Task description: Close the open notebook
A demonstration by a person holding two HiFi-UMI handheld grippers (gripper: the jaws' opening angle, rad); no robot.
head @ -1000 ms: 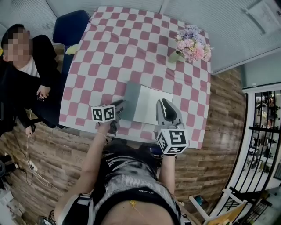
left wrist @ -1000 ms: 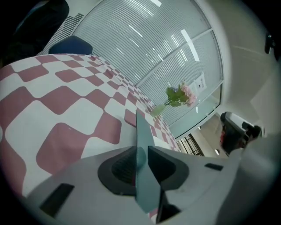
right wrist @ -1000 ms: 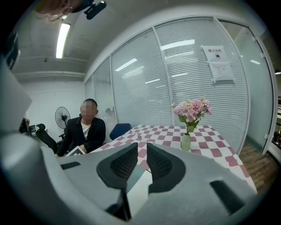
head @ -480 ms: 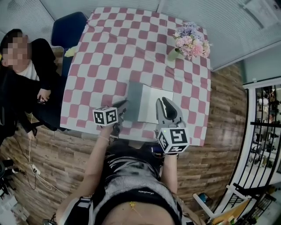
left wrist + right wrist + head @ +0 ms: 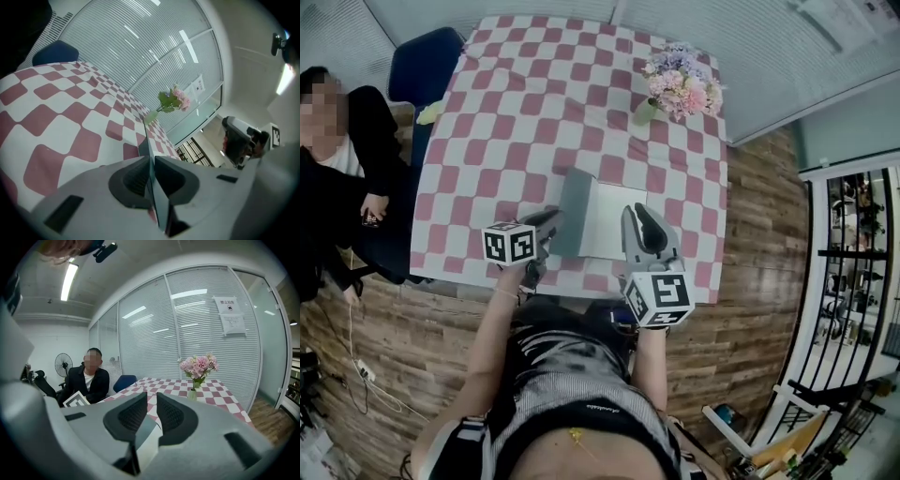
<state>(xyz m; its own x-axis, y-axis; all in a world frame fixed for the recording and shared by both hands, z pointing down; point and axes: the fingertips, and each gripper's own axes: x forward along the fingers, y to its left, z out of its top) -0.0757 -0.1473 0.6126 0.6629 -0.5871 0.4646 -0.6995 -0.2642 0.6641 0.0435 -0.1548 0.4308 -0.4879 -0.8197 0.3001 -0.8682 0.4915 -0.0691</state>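
The open notebook (image 5: pixel 614 223) lies near the front edge of the checked table (image 5: pixel 534 94), its white page facing up. Its grey left cover (image 5: pixel 572 211) is raised off the cloth and stands steeply. My left gripper (image 5: pixel 546 225) is shut on that cover's outer edge. In the left gripper view the thin cover (image 5: pixel 144 140) runs straight between the jaws of the left gripper (image 5: pixel 150 161), which have just been closing onto it. My right gripper (image 5: pixel 642 230) hovers over the notebook's right side. Its jaws (image 5: pixel 152 404) stand slightly apart, with the page (image 5: pixel 150 446) below them.
A vase of pink flowers (image 5: pixel 680 89) stands at the table's far right. A person in black (image 5: pixel 337 178) sits left of the table, beside a blue chair (image 5: pixel 422 66). Glass walls with blinds stand behind the table, and a wooden floor surrounds it.
My left gripper has risen a little with the grey cover pinched in it, and the cover now stands steeper. The right gripper has barely moved.
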